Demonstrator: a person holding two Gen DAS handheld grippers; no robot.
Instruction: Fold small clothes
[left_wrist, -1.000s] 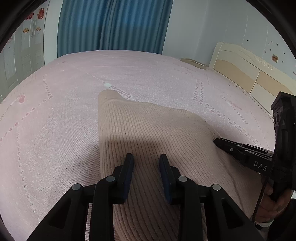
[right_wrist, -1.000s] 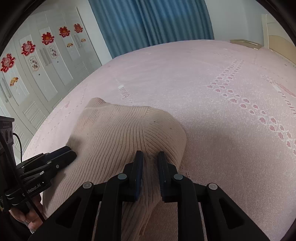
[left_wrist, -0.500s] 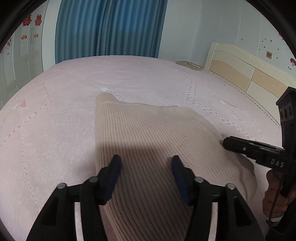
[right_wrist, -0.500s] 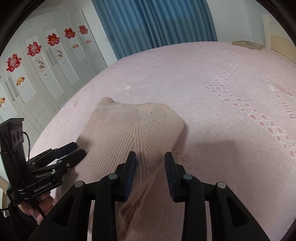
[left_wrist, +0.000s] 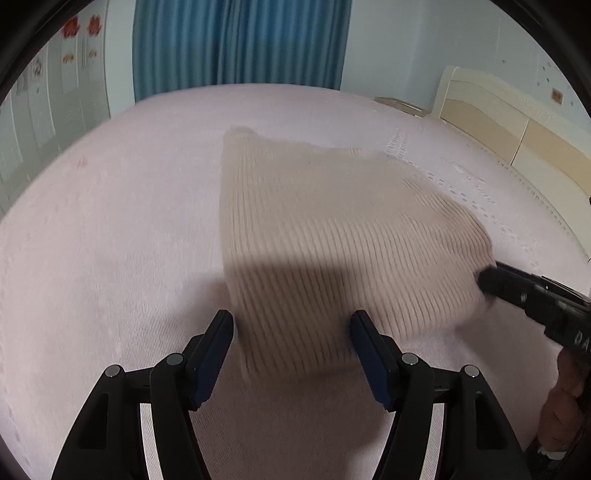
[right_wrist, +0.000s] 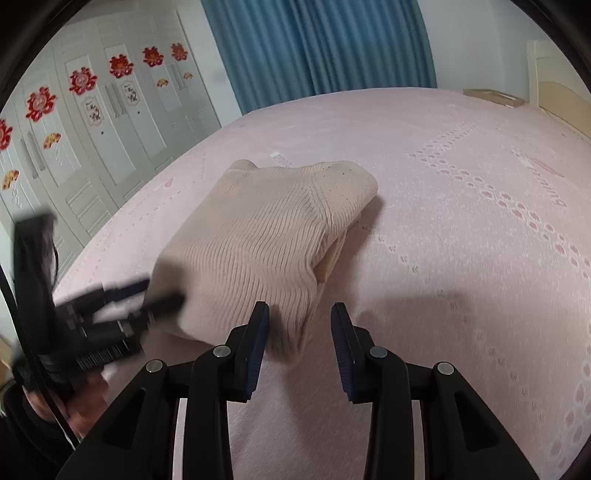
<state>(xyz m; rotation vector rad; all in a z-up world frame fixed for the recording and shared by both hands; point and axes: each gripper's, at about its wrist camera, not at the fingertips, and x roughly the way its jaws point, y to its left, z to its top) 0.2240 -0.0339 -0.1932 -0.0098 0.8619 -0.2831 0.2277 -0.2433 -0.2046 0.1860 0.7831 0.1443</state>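
A folded beige ribbed knit garment (left_wrist: 332, 236) lies on the pink bedspread (left_wrist: 110, 221); it also shows in the right wrist view (right_wrist: 258, 236). My left gripper (left_wrist: 291, 343) is open and empty, its jaws wide apart just in front of the garment's near edge. My right gripper (right_wrist: 299, 332) is open and empty at the garment's near right corner. The right gripper also shows at the right edge of the left wrist view (left_wrist: 491, 277), by the garment's right side. The left gripper shows blurred in the right wrist view (right_wrist: 159, 295).
The pink bedspread (right_wrist: 461, 240) spreads all around the garment. A cream headboard (left_wrist: 517, 125) stands at the right, blue curtains (left_wrist: 240, 44) at the far side, and white wardrobe doors with red decorations (right_wrist: 92, 110) at the left.
Both grippers have opened, let go of the garment and pulled back toward its near edge. The garment now lies flat and folded on the bed.
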